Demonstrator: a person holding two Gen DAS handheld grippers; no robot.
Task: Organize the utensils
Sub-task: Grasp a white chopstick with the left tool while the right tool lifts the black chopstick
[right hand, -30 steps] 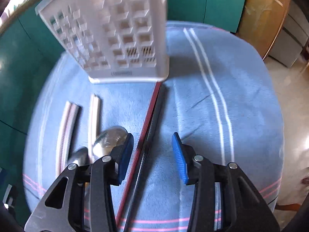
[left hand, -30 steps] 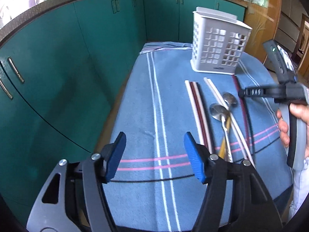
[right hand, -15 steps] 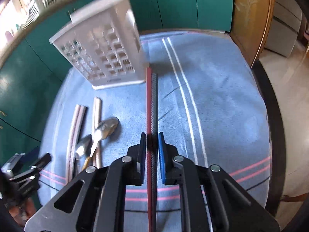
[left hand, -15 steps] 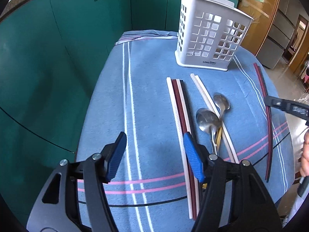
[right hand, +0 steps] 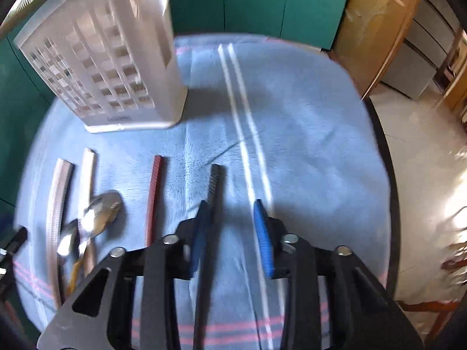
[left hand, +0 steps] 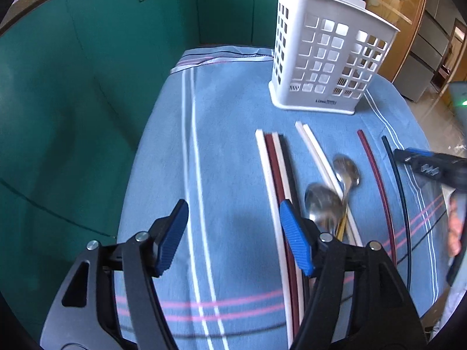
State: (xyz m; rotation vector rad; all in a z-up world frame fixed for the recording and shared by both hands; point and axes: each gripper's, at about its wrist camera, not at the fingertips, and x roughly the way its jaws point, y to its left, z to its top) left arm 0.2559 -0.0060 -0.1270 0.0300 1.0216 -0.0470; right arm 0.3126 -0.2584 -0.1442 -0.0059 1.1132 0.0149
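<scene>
A white slotted utensil holder (left hand: 327,58) stands upright at the far side of the blue cloth; it also shows in the right wrist view (right hand: 111,58). Several chopsticks lie in front of it: white and maroon ones (left hand: 277,180), a white pair (left hand: 318,157), a maroon one (left hand: 376,180) (right hand: 154,198) and a black one (left hand: 397,186) (right hand: 214,183), now apart. Two steel spoons (left hand: 335,195) (right hand: 93,218) lie among them. My left gripper (left hand: 233,233) is open and empty, just left of the white and maroon chopsticks. My right gripper (right hand: 232,233) is open, its left finger beside the black chopstick.
Teal cabinets (left hand: 73,87) stand to the left and behind the table. The table's right edge (right hand: 385,175) drops to a tiled floor, with a wooden cabinet (right hand: 379,29) beyond. The right gripper's body (left hand: 432,169) shows at the right of the left wrist view.
The right gripper, shut on the maroon and black chopsticks half a second ago, has opened; they now lie apart on the cloth. The left gripper moved forward and right.
</scene>
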